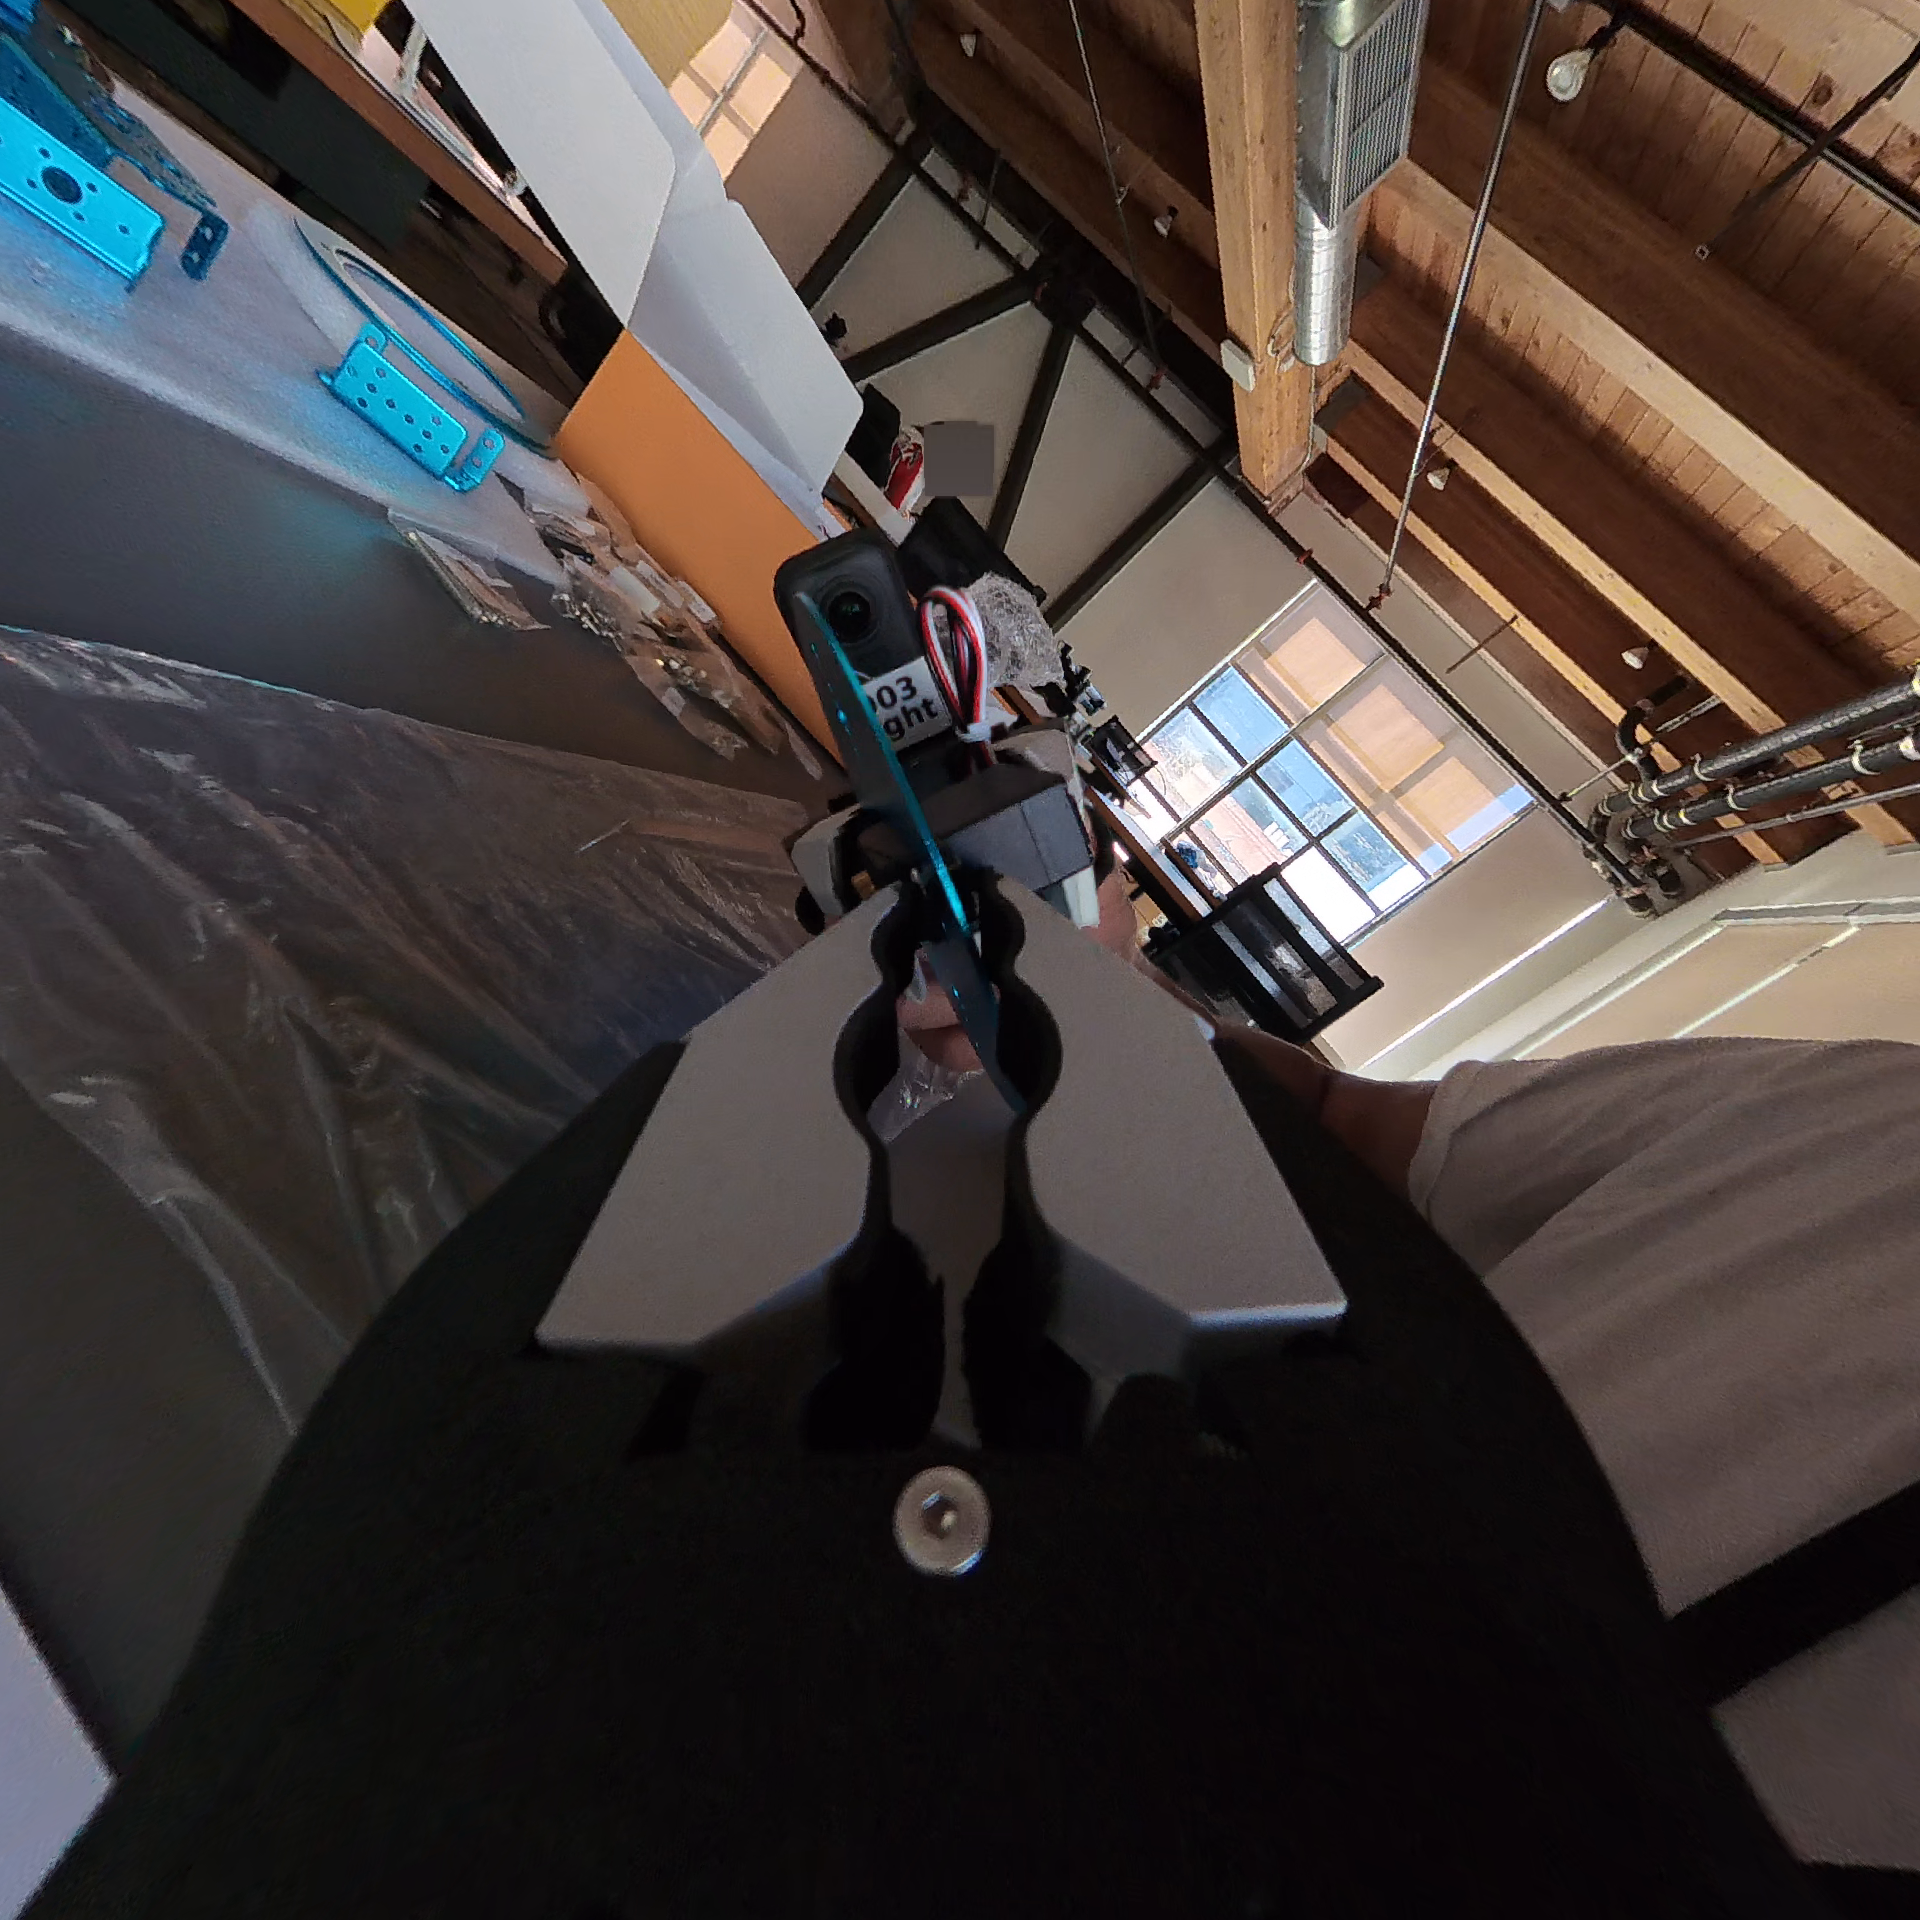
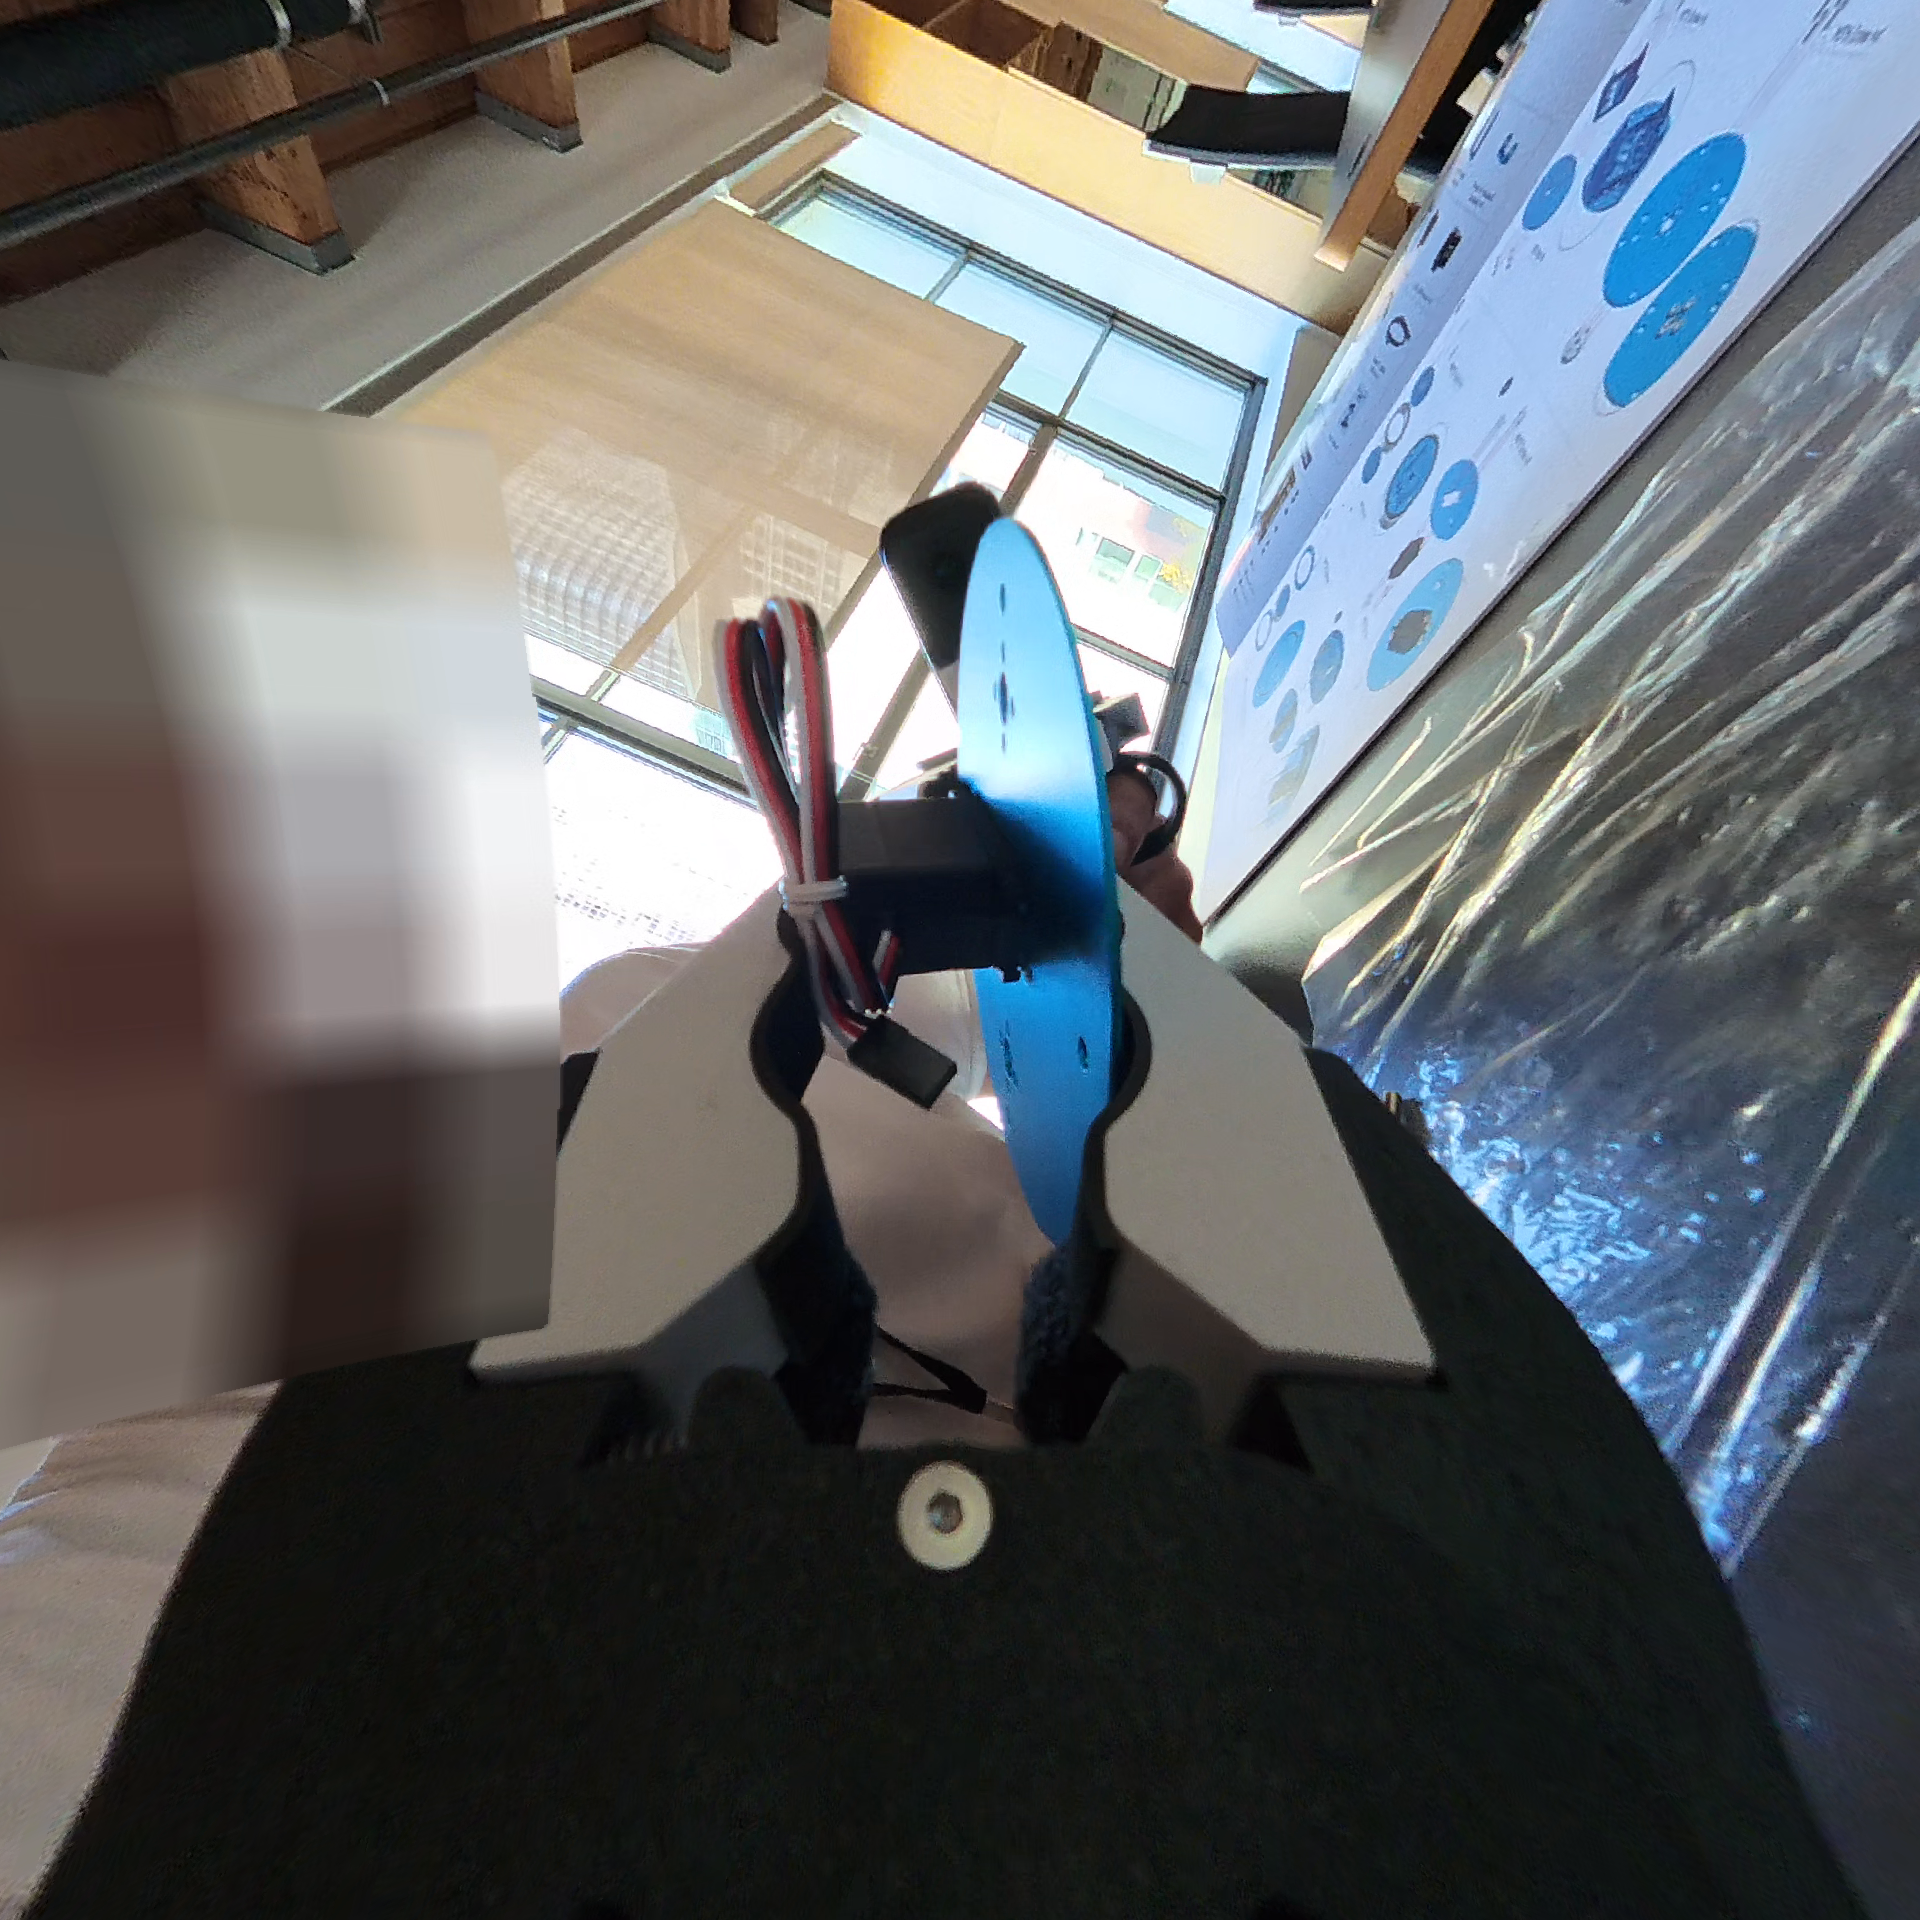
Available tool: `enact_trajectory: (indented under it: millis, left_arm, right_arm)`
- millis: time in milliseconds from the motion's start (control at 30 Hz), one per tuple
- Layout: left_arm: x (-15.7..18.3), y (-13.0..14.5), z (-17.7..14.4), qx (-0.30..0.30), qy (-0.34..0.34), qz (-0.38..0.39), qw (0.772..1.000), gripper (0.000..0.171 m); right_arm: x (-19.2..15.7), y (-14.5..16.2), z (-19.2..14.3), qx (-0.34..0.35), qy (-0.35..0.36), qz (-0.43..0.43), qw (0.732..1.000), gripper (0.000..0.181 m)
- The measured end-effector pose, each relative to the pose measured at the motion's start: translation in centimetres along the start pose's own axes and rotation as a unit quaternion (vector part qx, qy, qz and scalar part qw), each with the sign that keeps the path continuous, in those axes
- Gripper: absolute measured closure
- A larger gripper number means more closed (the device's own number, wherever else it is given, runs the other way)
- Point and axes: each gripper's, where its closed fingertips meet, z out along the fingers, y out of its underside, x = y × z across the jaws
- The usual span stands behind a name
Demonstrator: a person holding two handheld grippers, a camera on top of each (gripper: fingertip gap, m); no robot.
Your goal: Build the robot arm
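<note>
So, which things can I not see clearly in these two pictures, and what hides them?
- Left wrist view: the blue disc shows edge-on between the left gripper fingers; its face is unseen.
- Left wrist view: small parts in clear bags on the table are too small to identify.
- Right wrist view: a mosaic patch covers the left side.
- Right wrist view: the black servo block is partly hidden behind the disc; the right gripper's contact cannot be made out.

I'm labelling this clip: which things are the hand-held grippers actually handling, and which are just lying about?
In hand:
blue disc, pinched edge-on by left hand-held gripper
black servo with wires, between the fingers of right hand-held gripper

Lying about:
blue brackets
parts sheet
plastic wrap
</note>
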Motion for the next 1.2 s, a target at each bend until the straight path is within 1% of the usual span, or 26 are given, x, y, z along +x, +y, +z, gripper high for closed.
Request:
enact_trajectory:
  millis: [167,267,400,500,633,700,767,800,867,900,967,1000,1033,1100,1133,1167,1200]
  left_arm:
    - [-0.4,0.2,-0.3,0.019,-0.032,0.028,0.999,0.163]
    - [-0.6,0.5,-0.5,0.015,-0.049,0.038,0.998,0.165]
    - [-0.3,0.4,-0.6,0.018,-0.035,0.038,0.999,0.168]
    - [-0.2,0.1,-0.6,0.022,-0.037,0.052,0.998,0.168]
    - [0.2,-0.5,-0.6,0.025,-0.041,0.068,0.997,0.168]
    - [0.1,-0.9,-0.7,0.030,-0.046,0.055,0.997,0.168]
    - [-0.4,-1.3,-0.9,0.033,-0.065,0.050,0.996,0.168]
    - [-0.8,-1.5,-1.1,0.036,-0.078,0.049,0.995,0.168]
    - [-1.8,-1.6,-1.4,0.039,-0.104,0.050,0.993,0.169]
    - [-2.2,-1.6,-1.5,0.038,-0.115,0.048,0.992,0.169]
    - [-2.8,-1.2,-1.5,0.033,-0.123,0.037,0.991,0.169]
    - [-2.9,-1.0,-1.4,0.030,-0.123,0.031,0.991,0.169]
    - [-3.0,-0.8,-1.3,0.028,-0.124,0.029,0.991,0.169]
    - [-3.1,-0.5,-1.1,0.024,-0.128,0.033,0.991,0.169]
    - [-3.1,-0.4,-1.0,0.022,-0.130,0.035,0.991,0.169]
    - [-3.1,-0.4,-0.9,0.020,-0.131,0.039,0.990,0.169]
    - [-3.0,-0.3,-0.7,0.017,-0.130,0.043,0.990,0.169]
  right_arm:
    - [0.3,0.1,0.3,0.006,0.018,-0.023,1.000,0.134]
    - [0.6,0.2,0.4,0.000,0.036,-0.041,0.998,0.134]
    - [0.4,0.2,0.6,-0.012,0.054,-0.080,0.995,0.134]
    - [0.4,0.2,0.6,-0.019,0.068,-0.106,0.992,0.131]
    - [0.2,-0.6,0.3,-0.011,0.091,-0.160,0.983,0.124]
    - [0.1,-1.3,-0.2,-0.007,0.120,-0.213,0.970,0.121]
    - [-0.3,-2.4,-1.0,0.006,0.156,-0.283,0.946,0.115]
    - [-0.4,-3.1,-1.5,0.010,0.184,-0.331,0.925,0.111]
    - [-0.8,-4.3,-2.9,0.009,0.260,-0.433,0.863,0.115]
    - [-0.9,-4.3,-3.3,-0.015,0.297,-0.470,0.831,0.118]
    - [-1.2,-3.0,-2.5,-0.074,0.329,-0.522,0.783,0.122]
    - [-1.0,-2.0,-1.6,-0.110,0.336,-0.540,0.764,0.121]
    - [-0.6,-1.4,-0.9,-0.131,0.352,-0.553,0.744,0.120]
    - [0.7,-0.6,0.1,-0.159,0.387,-0.571,0.706,0.128]
    - [1.5,-0.2,0.3,-0.177,0.400,-0.574,0.692,0.131]
    - [2.3,0.2,0.4,-0.194,0.410,-0.571,0.684,0.133]
    - [2.8,0.4,0.5,-0.203,0.416,-0.564,0.684,0.134]
